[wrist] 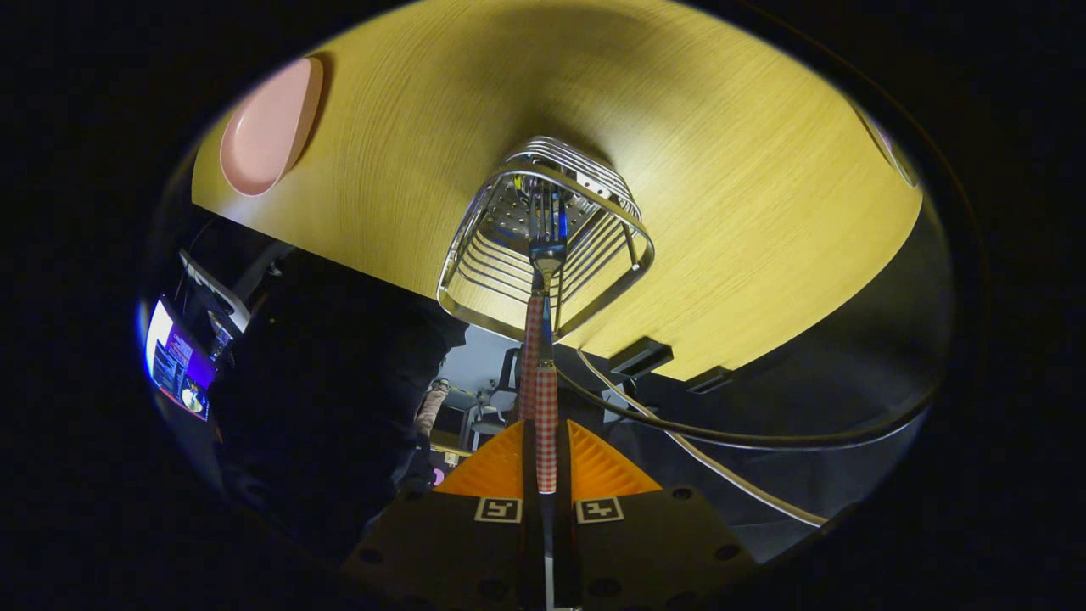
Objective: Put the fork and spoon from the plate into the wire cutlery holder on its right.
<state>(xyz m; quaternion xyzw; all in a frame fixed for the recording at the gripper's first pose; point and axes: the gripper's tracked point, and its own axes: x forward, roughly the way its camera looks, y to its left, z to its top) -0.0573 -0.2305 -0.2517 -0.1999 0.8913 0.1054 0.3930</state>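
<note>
On wooden table (730, 170), gripper (545, 462) clamps fork (543, 365).

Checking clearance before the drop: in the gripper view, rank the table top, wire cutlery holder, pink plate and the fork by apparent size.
1. Table top, largest by far.
2. Wire cutlery holder.
3. and 4. Pink plate and the fork clamped between the gripper fingers: unsure; the fork looks long but sits nearest the camera.

a pale wood table (747, 212) spreads beyond the fingers. past its edge, a lit screen (174, 361) glows in a dim room, chairs (496, 399) stand farther off, and cables (721, 441) trail nearby.
</note>
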